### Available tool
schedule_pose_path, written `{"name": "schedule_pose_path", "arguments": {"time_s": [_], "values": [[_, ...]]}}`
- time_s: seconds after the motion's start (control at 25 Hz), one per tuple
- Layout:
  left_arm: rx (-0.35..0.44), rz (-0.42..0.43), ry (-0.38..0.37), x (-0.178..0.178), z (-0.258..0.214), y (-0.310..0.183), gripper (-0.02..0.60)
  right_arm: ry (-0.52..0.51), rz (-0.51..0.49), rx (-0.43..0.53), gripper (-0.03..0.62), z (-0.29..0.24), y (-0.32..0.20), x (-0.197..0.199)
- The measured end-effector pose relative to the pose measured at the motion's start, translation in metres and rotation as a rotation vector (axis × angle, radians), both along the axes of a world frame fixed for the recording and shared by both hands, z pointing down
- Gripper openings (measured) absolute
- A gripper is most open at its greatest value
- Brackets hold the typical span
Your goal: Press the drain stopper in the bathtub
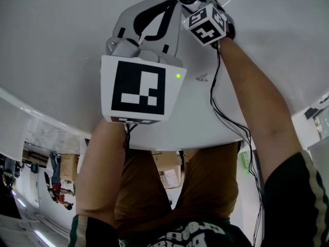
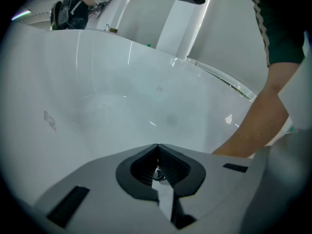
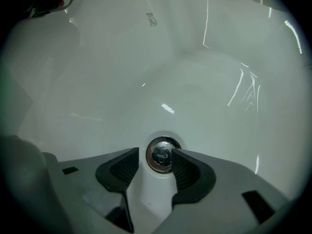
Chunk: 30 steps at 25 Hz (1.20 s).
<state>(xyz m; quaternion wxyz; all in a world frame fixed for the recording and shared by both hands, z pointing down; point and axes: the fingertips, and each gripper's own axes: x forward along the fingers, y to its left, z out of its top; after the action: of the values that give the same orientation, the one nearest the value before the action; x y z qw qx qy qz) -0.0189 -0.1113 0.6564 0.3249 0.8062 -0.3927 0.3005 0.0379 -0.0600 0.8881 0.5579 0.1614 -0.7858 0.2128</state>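
My right gripper (image 3: 155,153) is wide open and empty, its tips flanking the stopper (image 3: 161,155). Press apparently not yet done. Left gripper (image 2: 157,148) closed, empty.

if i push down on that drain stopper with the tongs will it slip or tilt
The drain stopper looks like polished, domed metal, so an off-centre push would probably skid off it. It sits seated in the bathtub floor, so it likely travels straight down rather than tipping. It looks rigid and shouldn't flex.
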Motion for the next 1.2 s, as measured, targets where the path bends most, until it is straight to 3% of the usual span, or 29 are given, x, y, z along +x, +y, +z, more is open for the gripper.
{"name": "schedule_pose_path", "arguments": {"time_s": [0.2,0.68,1.2], "values": [[-0.001,0.087,-0.008,0.005,-0.001,0.011,0.009,-0.006,0.007,0.006,0.216,-0.019,-0.007,0.000],[0.041,0.083,0.003,0.005,-0.053,0.004,0.009,-0.035,0.000,0.039,0.204,-0.086,-0.020,0.013],[0.066,0.126,-0.014,0.009,-0.120,0.020,0.009,-0.115,-0.008,0.133,0.206,-0.204,-0.028,0.008]]}}
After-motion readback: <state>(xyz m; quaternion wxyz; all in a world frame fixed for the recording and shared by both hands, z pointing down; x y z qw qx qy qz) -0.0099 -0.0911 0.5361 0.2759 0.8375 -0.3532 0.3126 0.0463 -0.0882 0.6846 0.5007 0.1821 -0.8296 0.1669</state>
